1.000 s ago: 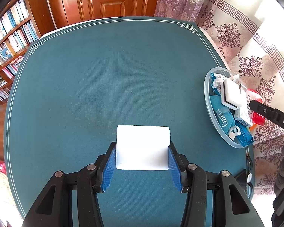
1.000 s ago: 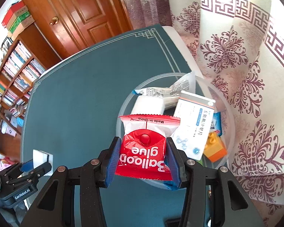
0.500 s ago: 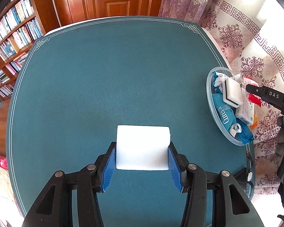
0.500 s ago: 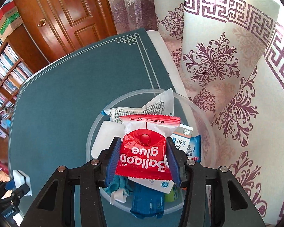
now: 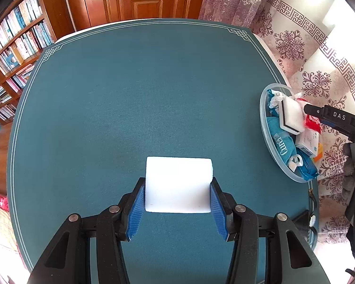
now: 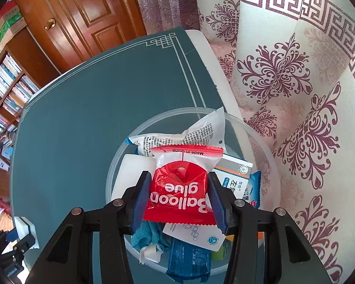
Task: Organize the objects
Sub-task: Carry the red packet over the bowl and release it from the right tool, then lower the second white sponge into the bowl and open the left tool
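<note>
While the left gripper [image 5: 177, 197] holds a white rectangular foam block [image 5: 178, 184] between its blue ribbed pads, that block sits over the teal cloth-covered tabletop [image 5: 139, 99], well apart from the clear round plastic tray [image 5: 264, 127] at the tabletop's right edge. Its jaws are set narrow, pressing the block's two sides.

Over the tray, the right gripper [image 6: 179, 195] carries a red and white "Balloon glue" packet [image 6: 181, 184]. Its jaws have just been opening a little, yet the packet is between the pads, and both pads touch its edges. Beneath the packet, inside the tray [image 6: 120, 163], lie a white sponge with a black edge [image 6: 132, 175], a crinkled white printed wrapper [image 6: 191, 135], a white and blue cardboard box [image 6: 234, 172], a teal cloth [image 6: 146, 236] and a blue foil pack [image 6: 189, 258], piled together and touching.

Seen from the left wrist view, the right gripper [image 5: 319, 114] reaches over the tray from the right side.
</note>
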`<state>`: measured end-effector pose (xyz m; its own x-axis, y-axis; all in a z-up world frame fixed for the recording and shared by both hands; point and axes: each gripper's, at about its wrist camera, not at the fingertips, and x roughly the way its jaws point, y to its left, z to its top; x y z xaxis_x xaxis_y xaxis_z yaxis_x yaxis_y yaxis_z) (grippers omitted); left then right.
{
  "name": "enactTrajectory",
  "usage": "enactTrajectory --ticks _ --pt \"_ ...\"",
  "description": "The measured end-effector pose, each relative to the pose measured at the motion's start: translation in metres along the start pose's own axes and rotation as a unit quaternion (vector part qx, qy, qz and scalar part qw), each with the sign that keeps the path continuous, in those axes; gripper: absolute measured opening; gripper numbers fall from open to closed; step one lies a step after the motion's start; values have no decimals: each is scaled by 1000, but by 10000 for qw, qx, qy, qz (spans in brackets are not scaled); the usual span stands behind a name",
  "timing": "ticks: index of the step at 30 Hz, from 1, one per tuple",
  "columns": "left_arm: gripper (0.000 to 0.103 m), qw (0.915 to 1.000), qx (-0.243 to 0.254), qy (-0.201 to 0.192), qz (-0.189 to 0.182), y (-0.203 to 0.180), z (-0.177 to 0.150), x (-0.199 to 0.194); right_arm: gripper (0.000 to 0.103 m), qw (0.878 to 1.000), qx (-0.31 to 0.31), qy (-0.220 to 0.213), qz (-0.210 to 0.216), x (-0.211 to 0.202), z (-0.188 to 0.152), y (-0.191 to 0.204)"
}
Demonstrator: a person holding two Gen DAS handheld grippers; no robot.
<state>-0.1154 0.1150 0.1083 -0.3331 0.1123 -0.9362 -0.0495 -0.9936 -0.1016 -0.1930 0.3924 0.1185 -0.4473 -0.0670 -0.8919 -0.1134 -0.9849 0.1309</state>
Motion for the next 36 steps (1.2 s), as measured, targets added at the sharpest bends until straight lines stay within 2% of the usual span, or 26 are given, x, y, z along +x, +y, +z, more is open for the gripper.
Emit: enactTrajectory --ticks 3,11,22,36 --pt "53 10000 68 5 -40 -7 2 1 54 9999 35 -122 38 -12 -3 -1" --pt "53 9986 446 21 -288 -42 9 6 54 9993 150 -319 143 -47 -32 -10" --pt "53 9910 1124 95 -716 -112 15 16 55 9987 -343 -318 -208 -81 -99 -20" --pt "53 9793 1653 261 -1140 -184 14 31 55 9988 -396 -228 -183 -93 -124 -35"
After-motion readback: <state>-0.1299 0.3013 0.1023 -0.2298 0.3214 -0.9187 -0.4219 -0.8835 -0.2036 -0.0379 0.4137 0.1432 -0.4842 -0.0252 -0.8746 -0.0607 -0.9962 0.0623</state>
